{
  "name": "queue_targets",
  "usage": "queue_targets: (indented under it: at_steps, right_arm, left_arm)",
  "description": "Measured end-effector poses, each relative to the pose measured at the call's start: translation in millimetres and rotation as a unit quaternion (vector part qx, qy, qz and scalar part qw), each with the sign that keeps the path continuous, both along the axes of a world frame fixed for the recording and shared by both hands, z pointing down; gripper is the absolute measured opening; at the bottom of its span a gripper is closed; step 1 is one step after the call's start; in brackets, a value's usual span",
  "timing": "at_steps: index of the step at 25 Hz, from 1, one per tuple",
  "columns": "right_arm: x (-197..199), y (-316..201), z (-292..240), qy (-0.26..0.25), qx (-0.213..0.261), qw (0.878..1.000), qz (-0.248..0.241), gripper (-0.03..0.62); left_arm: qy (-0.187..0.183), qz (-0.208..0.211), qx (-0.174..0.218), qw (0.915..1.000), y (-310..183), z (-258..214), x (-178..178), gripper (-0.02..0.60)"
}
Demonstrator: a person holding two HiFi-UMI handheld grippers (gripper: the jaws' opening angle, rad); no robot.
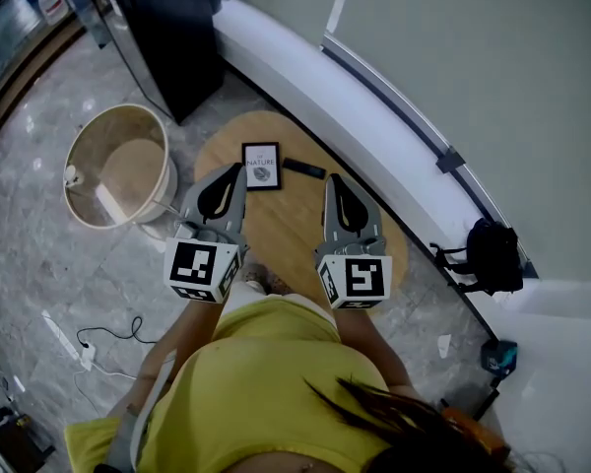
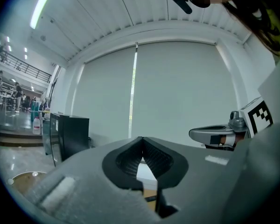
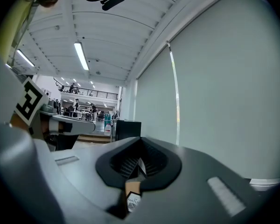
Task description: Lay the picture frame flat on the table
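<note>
The frame [image 1: 261,166] looks to lie flat on the table [image 1: 281,227], left gripper [image 1: 233,170] and right gripper [image 1: 332,181] closed, empty, above it; seemingly done.

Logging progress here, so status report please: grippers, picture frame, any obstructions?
Left gripper shut, empty; right gripper shut, empty. Picture frame looks flat, face up on round table, apart from both. Small black object beside frame, not blocking.

Black picture frame [image 1: 261,167] around a white print; pale wooden bench [image 1: 276,227]; grey left tongs [image 1: 236,172] and right tongs [image 1: 331,181], black-and-white square markers; yellow shirt [image 1: 266,382].
</note>
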State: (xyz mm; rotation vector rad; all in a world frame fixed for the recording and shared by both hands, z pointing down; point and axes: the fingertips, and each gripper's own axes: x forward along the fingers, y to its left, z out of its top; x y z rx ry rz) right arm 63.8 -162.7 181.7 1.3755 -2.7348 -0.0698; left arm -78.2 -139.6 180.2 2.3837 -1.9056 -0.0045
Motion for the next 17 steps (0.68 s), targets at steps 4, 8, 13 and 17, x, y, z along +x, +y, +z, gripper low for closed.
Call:
queue_targets:
  at_steps: [4, 8, 13, 17]
  right_arm:
    - [-0.9, 0.2, 0.2, 0.003, 0.002, 1.000, -0.003, 0.000]
    - [-0.7, 0.8, 1.0, 0.004, 0.003, 1.000, -0.004, 0.000]
    - [-1.6, 2.0, 1.5, 0.004, 0.005, 1.000, -0.008, 0.000]
    - [-6.6, 4.2, 2.5, 0.006, 0.007, 1.000, -0.012, 0.000]
  left_arm:
    - [-0.001, -0.001, 0.000, 1.0000, 0.8, 2.0, 0.5, 0.002]
    - [-0.001, 0.001, 0.000, 1.0000, 1.1, 3.4, 1.5, 0.002]
    - [0.000, 0.003, -0.002, 1.0000, 2.8, 5.8, 3.1, 0.002]
    - [0.000, 0.004, -0.003, 1.0000, 4.6, 8.4, 1.3, 0.002]
